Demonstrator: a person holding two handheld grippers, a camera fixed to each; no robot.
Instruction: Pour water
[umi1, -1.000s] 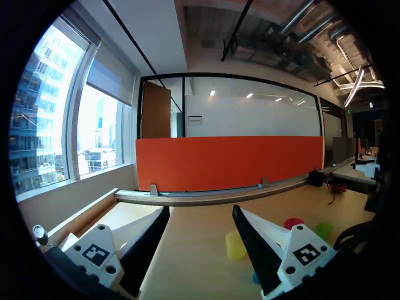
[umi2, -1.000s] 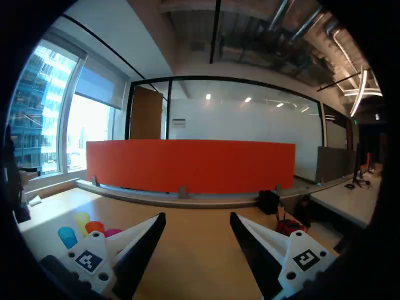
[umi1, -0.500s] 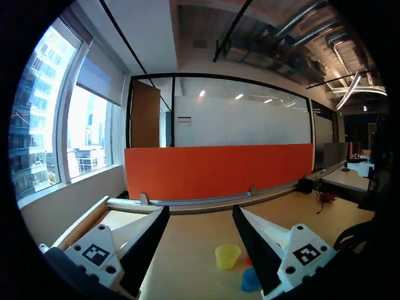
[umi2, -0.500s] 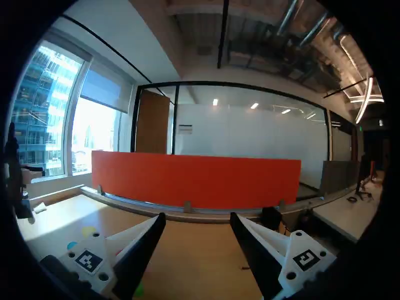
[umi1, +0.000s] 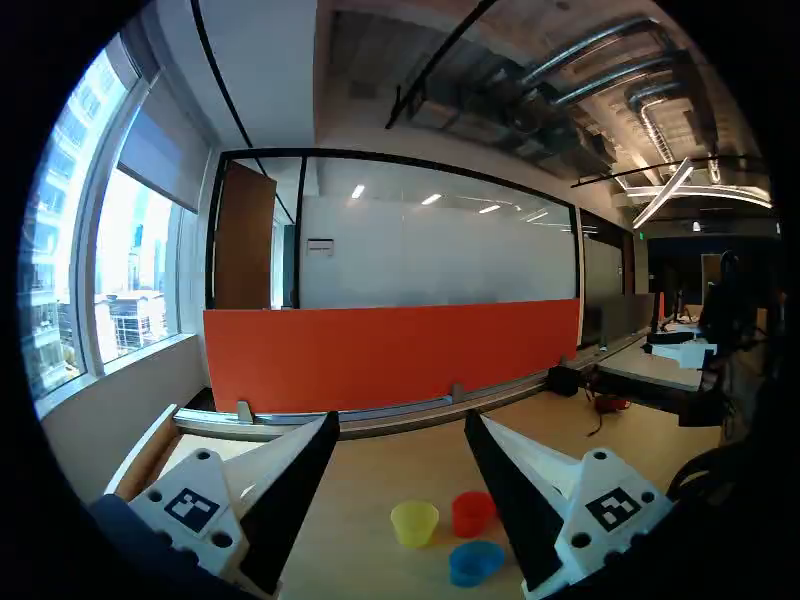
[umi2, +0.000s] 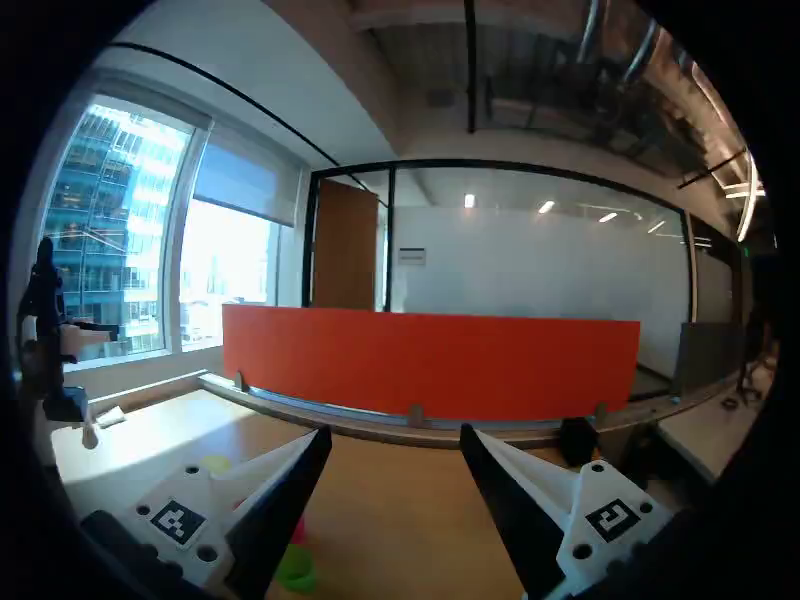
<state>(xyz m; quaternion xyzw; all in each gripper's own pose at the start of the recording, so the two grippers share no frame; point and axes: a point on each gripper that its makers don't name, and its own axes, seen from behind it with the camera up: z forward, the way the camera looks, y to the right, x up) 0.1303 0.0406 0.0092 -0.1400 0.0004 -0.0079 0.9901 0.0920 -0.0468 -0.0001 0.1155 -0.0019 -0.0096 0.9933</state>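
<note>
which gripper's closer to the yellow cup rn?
Left, likely. The yellow cup sits just ahead, between the fingers of the left gripper; from the right gripper it's a small patch far off left.

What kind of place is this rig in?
Most likely an open-plan office: a long wooden desk with an orange divider panel, a glass-walled room behind it, and tall windows looking onto city high-rises.
</note>
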